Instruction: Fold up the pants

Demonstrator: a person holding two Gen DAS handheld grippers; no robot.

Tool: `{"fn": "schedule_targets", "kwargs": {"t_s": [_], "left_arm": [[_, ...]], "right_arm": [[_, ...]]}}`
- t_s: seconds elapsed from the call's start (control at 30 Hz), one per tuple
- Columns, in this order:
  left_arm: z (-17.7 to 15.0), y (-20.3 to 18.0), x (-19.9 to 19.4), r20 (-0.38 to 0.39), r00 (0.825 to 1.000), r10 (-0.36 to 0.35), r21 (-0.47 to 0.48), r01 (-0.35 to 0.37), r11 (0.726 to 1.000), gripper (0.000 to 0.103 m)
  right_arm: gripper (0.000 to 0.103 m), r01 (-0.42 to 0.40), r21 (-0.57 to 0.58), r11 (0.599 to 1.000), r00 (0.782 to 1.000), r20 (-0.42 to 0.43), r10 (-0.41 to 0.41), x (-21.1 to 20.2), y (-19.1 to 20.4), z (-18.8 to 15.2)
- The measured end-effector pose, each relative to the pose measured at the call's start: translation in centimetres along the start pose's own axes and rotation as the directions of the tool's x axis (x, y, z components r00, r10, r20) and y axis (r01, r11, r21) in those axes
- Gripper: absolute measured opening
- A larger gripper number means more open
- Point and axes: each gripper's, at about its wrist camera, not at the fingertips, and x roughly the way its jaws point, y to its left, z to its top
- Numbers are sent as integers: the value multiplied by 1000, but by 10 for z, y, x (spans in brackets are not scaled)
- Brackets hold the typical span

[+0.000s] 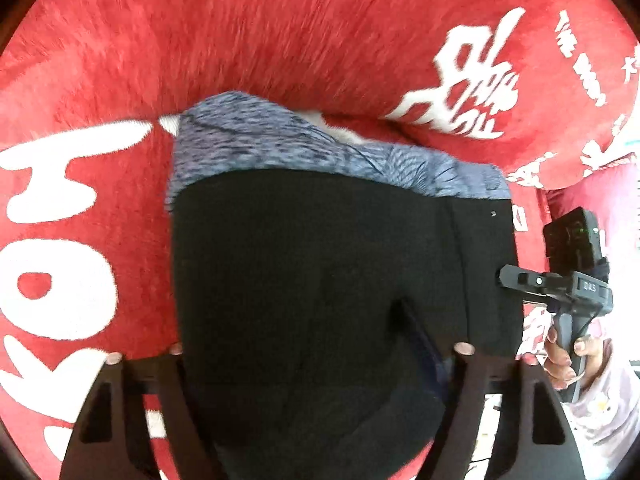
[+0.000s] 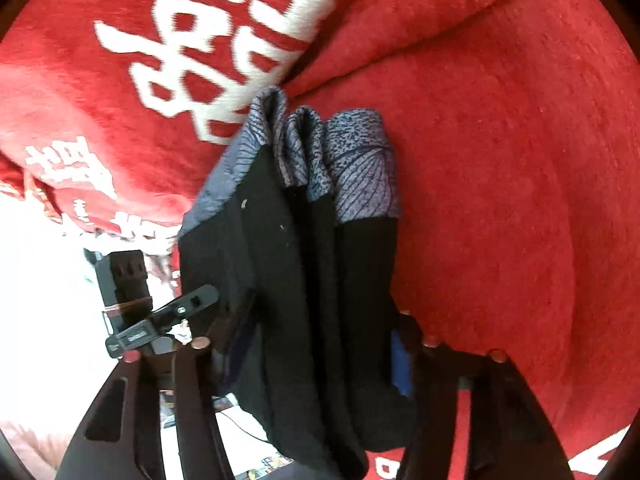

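Between both gripper fingers — pants (image 1: 320, 280) hanging, over red blanket (image 1: 280, 32).

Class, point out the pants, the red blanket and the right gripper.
pants (image 1: 320, 280), left wrist view, black panel.
red blanket (image 1: 240, 40), left wrist view, plain pile.
right gripper (image 1: 520, 280), left wrist view, fingertips.

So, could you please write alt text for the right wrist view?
Black pants with grey patterned cuffs hang bunched between the right gripper's spread fingers, above a red blanket with white characters. The left gripper is at the pants' left edge.
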Motion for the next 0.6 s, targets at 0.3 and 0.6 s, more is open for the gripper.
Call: {"fn": "schedule_targets", "kwargs": {"t_s": [0.3,0.6], "left_arm": [[-22,-11,-58,33,999,-32,92,29,995,68],[-70,-3,-108,51,998,-39,48,37,998,68]], "right_arm": [[57,-105,-17,994,994,9,105,-17,44,-24],[57,-170,-15,985,985,6,170,2,93,-86]]}}
